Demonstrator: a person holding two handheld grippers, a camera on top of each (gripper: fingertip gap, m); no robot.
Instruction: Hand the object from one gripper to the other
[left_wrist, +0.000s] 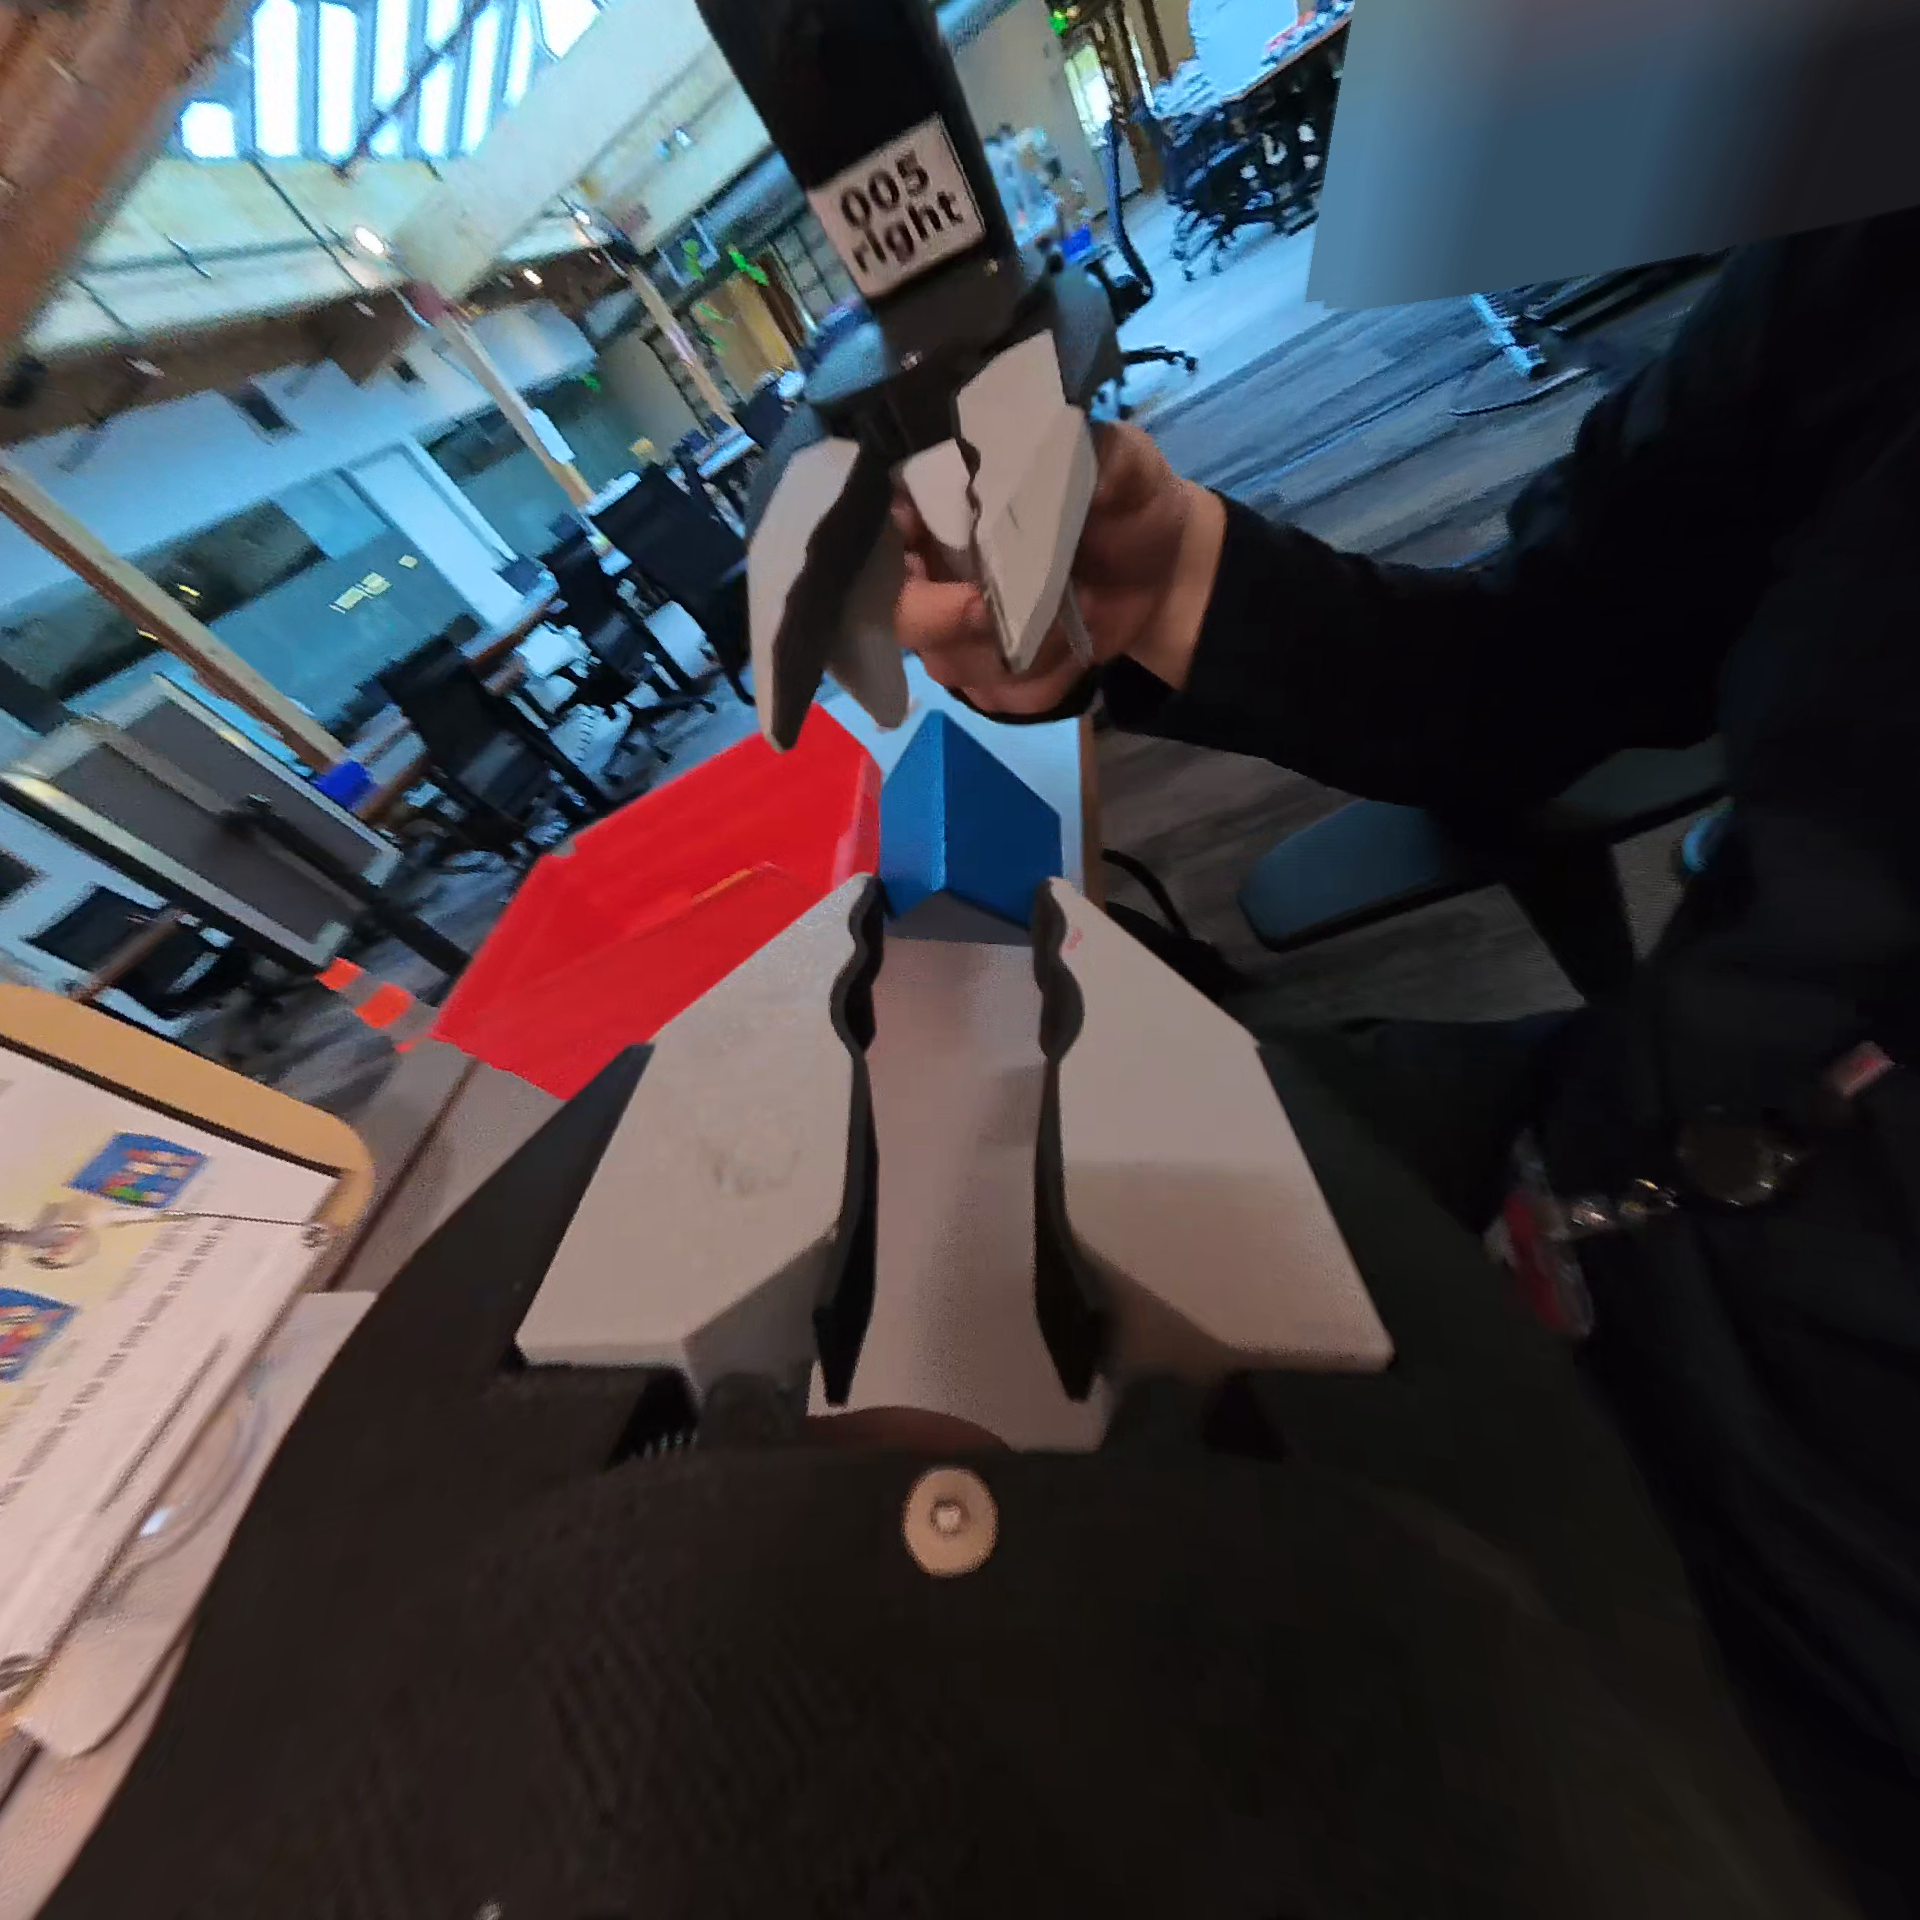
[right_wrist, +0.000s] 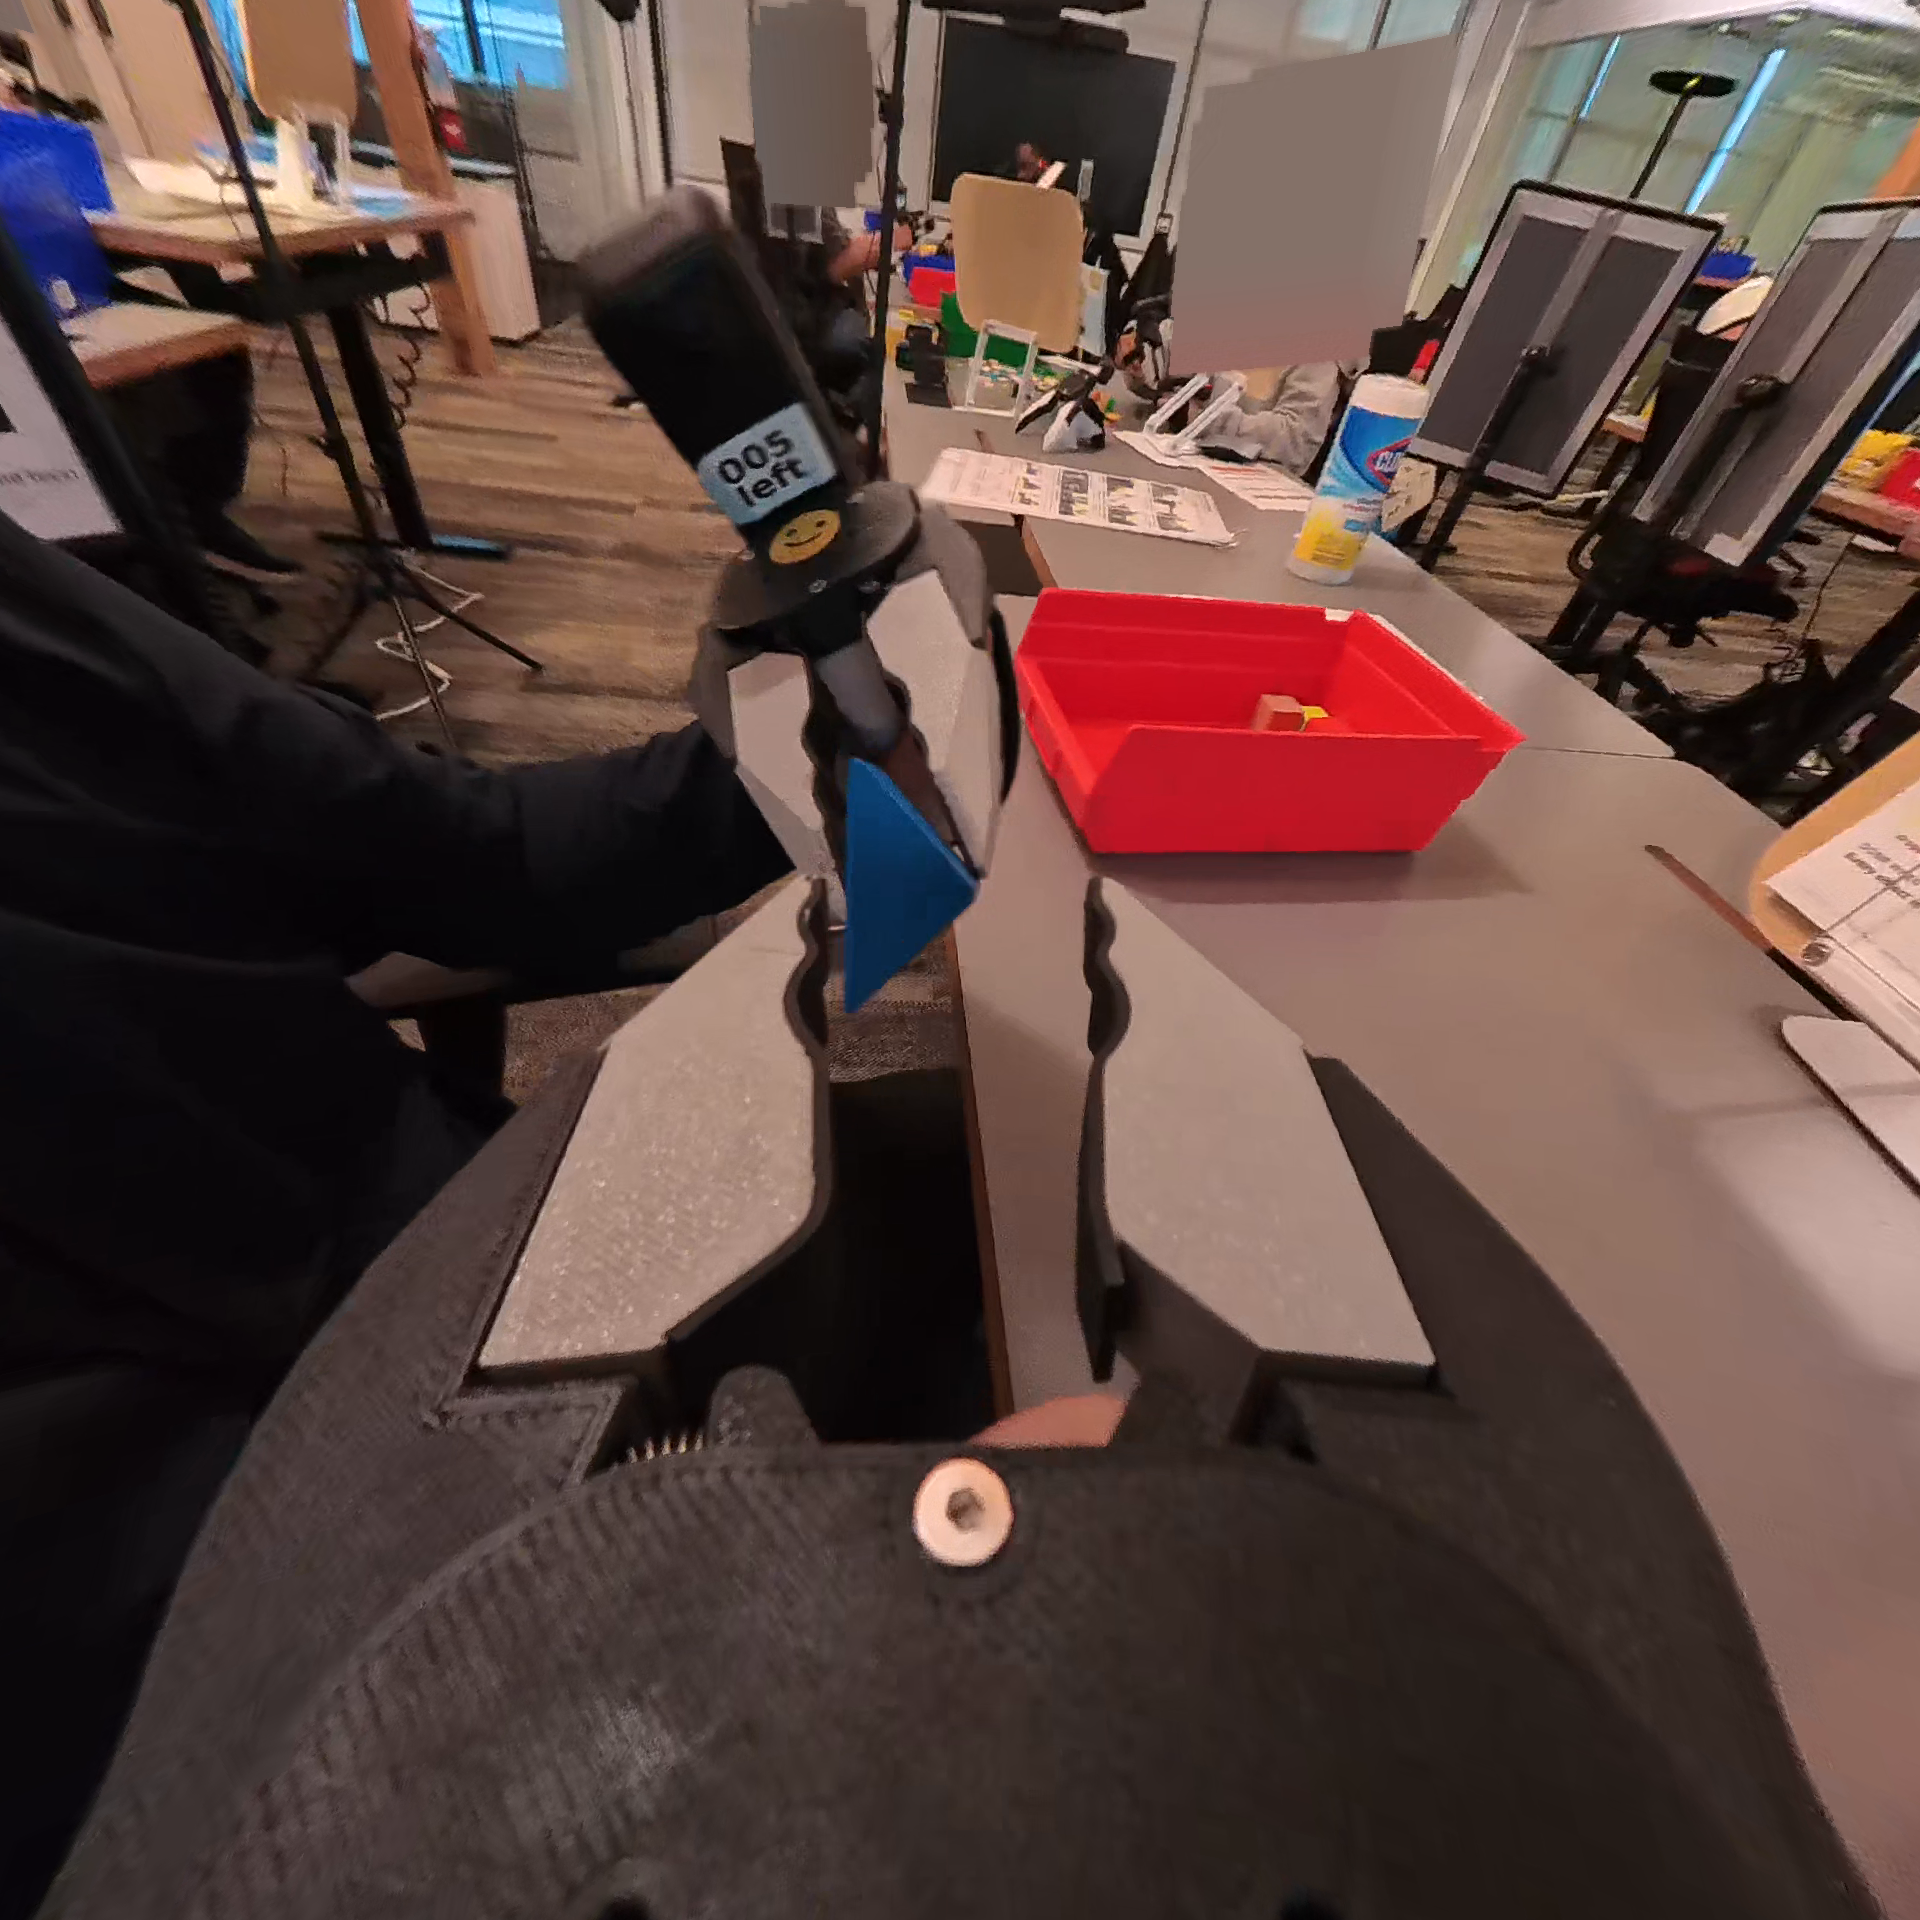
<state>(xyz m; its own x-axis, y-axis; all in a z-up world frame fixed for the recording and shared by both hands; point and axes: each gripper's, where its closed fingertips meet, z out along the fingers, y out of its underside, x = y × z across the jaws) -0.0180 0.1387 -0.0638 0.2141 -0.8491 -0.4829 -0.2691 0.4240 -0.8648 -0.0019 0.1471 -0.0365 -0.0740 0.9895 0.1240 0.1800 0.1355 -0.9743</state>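
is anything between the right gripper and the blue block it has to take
Nothing visible. The blue triangular block sits pinched in the left gripper, right at the tips of the open right gripper, with only open air between. The red bin stands off to the side.

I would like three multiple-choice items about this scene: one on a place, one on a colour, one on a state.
1. Where is the red plastic bin?
A. on the grey table
B. on the floor
C. on a chair

2. What colour is the triangular block?
A. green
B. blue
C. yellow

3. What is the state of the right gripper?
A. shut on the block
B. shut, empty
C. open

Key: 1 A, the bin stands on the tabletop; 2 B, its faces are blue; 3 C, its fingers stand apart while the left gripper holds the block.
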